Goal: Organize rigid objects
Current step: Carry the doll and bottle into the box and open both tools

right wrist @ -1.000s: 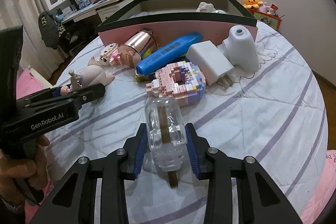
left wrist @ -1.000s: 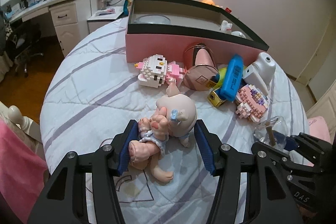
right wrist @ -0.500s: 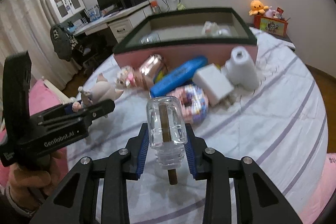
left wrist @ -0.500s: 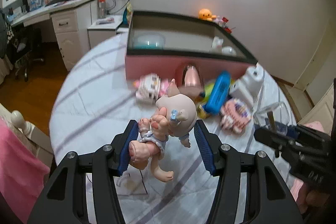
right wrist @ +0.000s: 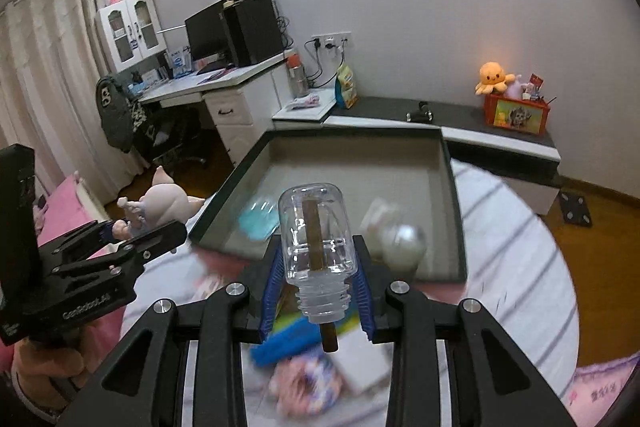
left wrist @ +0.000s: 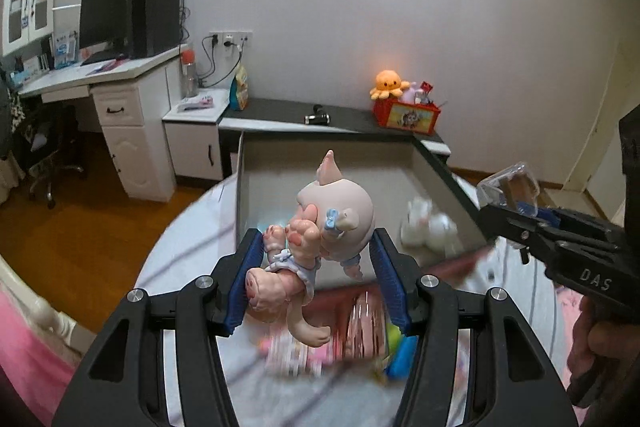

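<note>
Left gripper [left wrist: 318,277] clamped on pig doll [left wrist: 320,239], blue pads [left wrist: 248,279] pressing its body from both sides; doll's head toward the fingertips, one leg dangling below the jaws. Held up in the air, over the near wall of the pink box [left wrist: 444,167].

Right gripper [right wrist: 318,285] clenched on clear bottle [right wrist: 316,239], neck toward the camera, rounded base pointing out past the fingertips, brown stick [right wrist: 314,239] running through it and poking out below. Bottle lifted clear of the striped bedcover [right wrist: 516,251], in front of the box's grey inside. In the box: teal item [right wrist: 258,221], white pieces [right wrist: 400,235], blurred. More toys blurred beneath both grippers.
</note>
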{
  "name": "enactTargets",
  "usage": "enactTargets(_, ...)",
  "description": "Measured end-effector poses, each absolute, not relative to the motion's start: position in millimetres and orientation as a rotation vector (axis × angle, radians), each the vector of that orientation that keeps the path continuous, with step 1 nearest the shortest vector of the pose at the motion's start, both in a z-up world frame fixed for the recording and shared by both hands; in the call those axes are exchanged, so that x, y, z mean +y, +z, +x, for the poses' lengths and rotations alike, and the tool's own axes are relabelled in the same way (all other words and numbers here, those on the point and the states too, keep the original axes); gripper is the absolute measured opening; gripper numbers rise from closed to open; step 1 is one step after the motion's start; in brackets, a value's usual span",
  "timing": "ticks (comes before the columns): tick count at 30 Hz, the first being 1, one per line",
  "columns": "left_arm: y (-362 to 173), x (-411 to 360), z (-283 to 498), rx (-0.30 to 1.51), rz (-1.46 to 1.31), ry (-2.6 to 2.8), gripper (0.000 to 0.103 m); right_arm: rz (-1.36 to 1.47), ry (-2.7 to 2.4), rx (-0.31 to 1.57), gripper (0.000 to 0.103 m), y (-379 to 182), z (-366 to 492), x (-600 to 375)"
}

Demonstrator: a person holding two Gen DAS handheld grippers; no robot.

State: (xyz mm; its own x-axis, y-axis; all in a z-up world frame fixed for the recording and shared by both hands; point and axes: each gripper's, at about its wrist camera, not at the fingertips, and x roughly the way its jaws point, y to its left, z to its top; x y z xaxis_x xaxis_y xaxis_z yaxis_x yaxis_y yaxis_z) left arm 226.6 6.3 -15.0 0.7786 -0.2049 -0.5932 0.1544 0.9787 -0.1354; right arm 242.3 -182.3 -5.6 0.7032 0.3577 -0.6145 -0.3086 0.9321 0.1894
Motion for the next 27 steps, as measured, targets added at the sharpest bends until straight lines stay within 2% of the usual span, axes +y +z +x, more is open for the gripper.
enactTargets(11, -26, -20, 323, 0.686, -0.085, -0.191, 0.056, 0.096, 0.304, 0.766, 0.033, -26, 333, -199)
enactTargets(22, -50, -39, 356, 0.754, -0.050, -0.194, 0.057, 0.083, 0.286, 0.839, 0.033, -49, 370, -197)
enactTargets(23, -50, -40, 355, 0.751, -0.045, -0.188, 0.058, 0.079, 0.286, 0.842, 0.034, -50, 371, -197)
enactTargets(25, -48, -39, 353, 0.743, -0.041, -0.181, 0.072, 0.077, 0.282, 0.845, 0.038, -51, 370, -196)
enactTargets(26, -45, -37, 350, 0.730, -0.041, -0.169, 0.085, 0.081, 0.276, 0.844, 0.042, -50, 372, -196)
enactTargets(27, -43, -35, 349, 0.717, -0.041, -0.158, 0.092, 0.084, 0.274, 0.842, 0.058, -49, 372, -197)
